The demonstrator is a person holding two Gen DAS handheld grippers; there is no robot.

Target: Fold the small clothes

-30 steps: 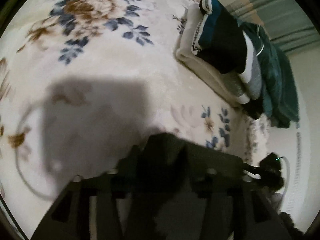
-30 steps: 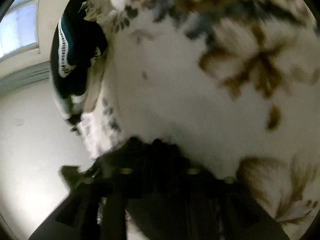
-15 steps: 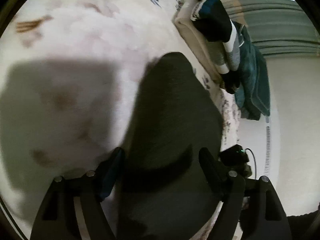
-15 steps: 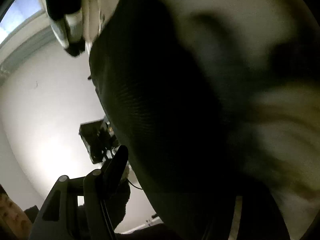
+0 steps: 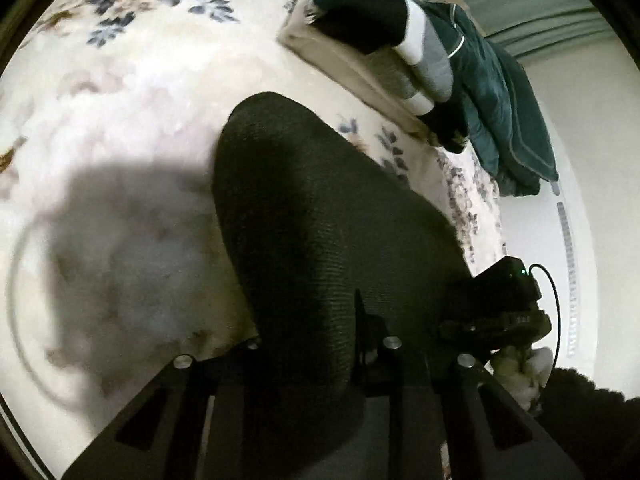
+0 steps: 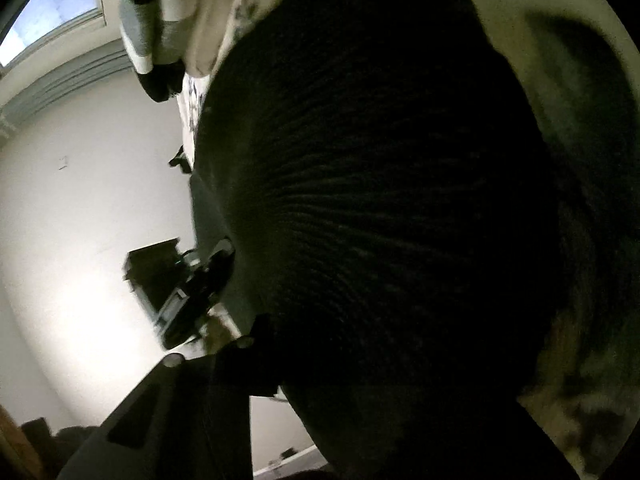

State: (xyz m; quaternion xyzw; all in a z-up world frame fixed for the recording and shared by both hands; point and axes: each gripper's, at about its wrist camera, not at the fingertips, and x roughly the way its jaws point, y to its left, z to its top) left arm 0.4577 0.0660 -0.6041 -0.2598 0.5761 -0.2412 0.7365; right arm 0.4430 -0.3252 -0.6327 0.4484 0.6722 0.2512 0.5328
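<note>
**Operator:** Floral bedspread (image 5: 132, 92) covers the bed, pale with blue and brown blooms; a bare wall stands behind it. From my left wrist view, the dark ribbed garment (image 5: 320, 216) starts at the left claw (image 5: 320, 360) and runs up toward 12 o'clock, long axis leaning slightly toward 11.

**Trainee:** Is that claw gripping it?

**Operator:** Its jaws are closing, and the knit is between them at the near hem; I read the cloth as pinched. The right claw (image 6: 280, 364) is closing as well. In my right wrist view the same garment (image 6: 380, 200) fills everything from 12 through 5 o'clock, and its hem drapes over the fingers, so I judge a grip there too, though the far finger is hidden.

**Trainee:** Which hand is nearer?

**Operator:** Both sit on the near edge. I judge the coming fold carries that edge away along the long axis.

**Trainee:** Any containers?

**Operator:** None. A stack of folded clothes (image 5: 404, 36) rests at 1 o'clock near the bed's edge, well apart from the garment.
</note>
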